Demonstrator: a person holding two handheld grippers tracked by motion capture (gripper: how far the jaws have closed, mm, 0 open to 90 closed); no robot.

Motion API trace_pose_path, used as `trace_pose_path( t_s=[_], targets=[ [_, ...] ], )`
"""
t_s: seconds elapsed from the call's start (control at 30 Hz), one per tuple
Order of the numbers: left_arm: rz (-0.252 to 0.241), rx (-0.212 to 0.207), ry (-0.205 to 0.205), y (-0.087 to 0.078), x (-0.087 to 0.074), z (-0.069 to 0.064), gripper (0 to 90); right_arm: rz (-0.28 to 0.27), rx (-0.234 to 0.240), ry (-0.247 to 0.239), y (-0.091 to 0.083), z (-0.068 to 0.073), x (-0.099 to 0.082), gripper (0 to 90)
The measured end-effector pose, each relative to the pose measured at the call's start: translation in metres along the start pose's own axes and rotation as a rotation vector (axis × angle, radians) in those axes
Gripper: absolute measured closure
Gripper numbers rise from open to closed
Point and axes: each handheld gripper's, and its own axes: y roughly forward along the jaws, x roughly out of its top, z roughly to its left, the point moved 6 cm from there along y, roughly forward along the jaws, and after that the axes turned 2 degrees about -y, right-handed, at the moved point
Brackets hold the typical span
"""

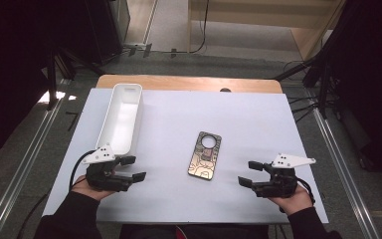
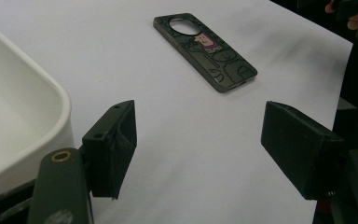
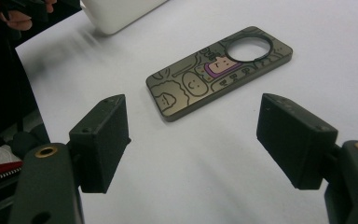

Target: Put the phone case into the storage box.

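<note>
We see one phone case (image 1: pixel 206 155) mid-tabletop and one white tray (image 1: pixel 122 118) along the left edge; left gripper (image 1: pixel 135 168) and right gripper (image 1: pixel 248 173) both spread, empty.

Grey carpeted floor (image 1: pixel 179 64) all around, crossed by metal rails (image 1: pixel 27 159) at both sides. Pale wooden furniture (image 1: pixel 258 15) at the back (lit brighter than the rest). Dark stands (image 1: pixel 328 64) and loose cables (image 1: pixel 298 107) beside a wooden table (image 1: pixel 189 82) under white sheet (image 1: pixel 258 119).

Overhead light bright on white table cover (image 1: pixel 258 119); surroundings dark, shadows soft; gripper views slightly soft, smeared toward far edges.
</note>
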Motion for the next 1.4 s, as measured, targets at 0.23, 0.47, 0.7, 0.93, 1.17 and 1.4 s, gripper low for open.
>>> trace_pose_path(
  t_s=[0.23, 0.47, 0.7, 0.93, 1.17, 1.4],
  targets=[
    [0.002, -0.003, -0.004, 0.0, 0.001, -0.001, 26.5, 0.003, -0.002, 0.0, 0.001, -0.001, 0.0, 24.3],
    [-0.002, -0.004, -0.007, 0.0, 0.002, -0.001, 26.5, 0.008, -0.002, 0.003, 0.002, -0.002, -0.001, 24.3],
    [-0.008, -0.005, -0.013, -0.001, 0.005, -0.002, 26.5, 0.011, -0.007, 0.005, 0.003, -0.003, -0.001, 24.0],
    [-0.012, 0.0, -0.009, 0.0, 0.011, -0.003, 26.4, 0.019, -0.008, 0.007, 0.004, -0.004, -0.002, 23.8],
    [-0.037, 0.002, -0.011, 0.0, 0.022, -0.007, 26.4, 0.022, -0.007, 0.009, 0.005, -0.005, -0.002, 23.8],
    [-0.034, -0.002, -0.008, 0.006, 0.03, -0.01, 26.4, 0.019, -0.004, 0.013, 0.005, -0.005, -0.002, 23.8]
  ],
)
